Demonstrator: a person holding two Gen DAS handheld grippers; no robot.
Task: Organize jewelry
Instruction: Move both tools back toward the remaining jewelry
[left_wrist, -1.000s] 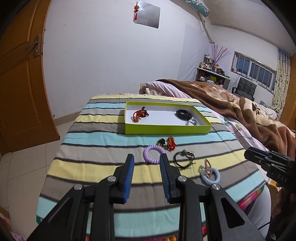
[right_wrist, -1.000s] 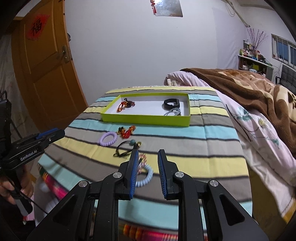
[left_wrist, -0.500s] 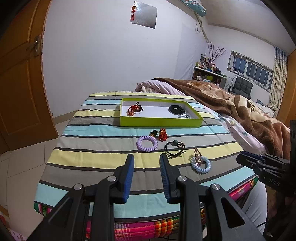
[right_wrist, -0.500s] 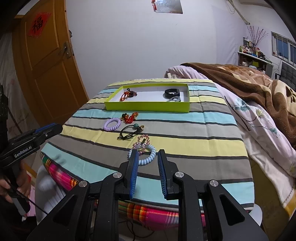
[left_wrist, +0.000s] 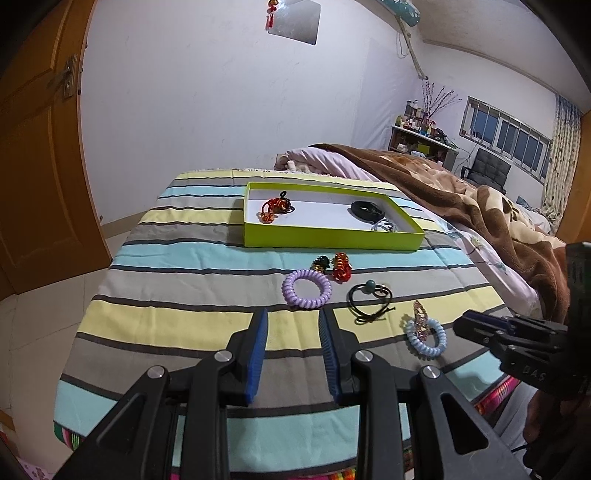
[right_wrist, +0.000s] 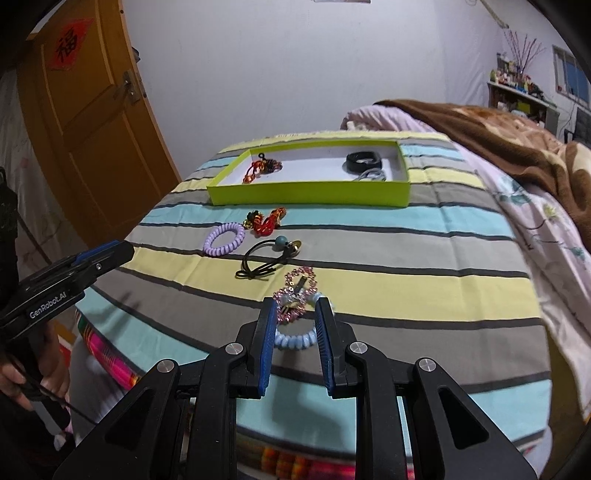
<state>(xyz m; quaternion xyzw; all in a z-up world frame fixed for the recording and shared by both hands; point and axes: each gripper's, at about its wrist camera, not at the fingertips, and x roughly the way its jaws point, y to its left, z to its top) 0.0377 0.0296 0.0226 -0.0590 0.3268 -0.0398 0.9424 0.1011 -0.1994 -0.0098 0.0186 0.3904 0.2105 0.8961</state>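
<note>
The counter (right_wrist: 424, 236) wears a cloth striped in pale yellow, sky blue and grey with thin dark lines, plus a hot-pink and multicolour edge lower down. Past the right tool (right_wrist: 295, 314), which is black with blue pads, sits a lime-green tray (right_wrist: 306, 192) with a white floor, holding a red-orange trinket (right_wrist: 260, 168) and a black band (right_wrist: 364, 160). Closer in: a lilac spiral hair tie (right_wrist: 224, 239), a red knotted charm (right_wrist: 267, 221), a black elastic (right_wrist: 266, 258) with a teal bead, and a light-blue coil tie (right_wrist: 295, 338) under a pink sparkly clip (right_wrist: 297, 291). The door (right_wrist: 85, 122) is orange-brown.
</note>
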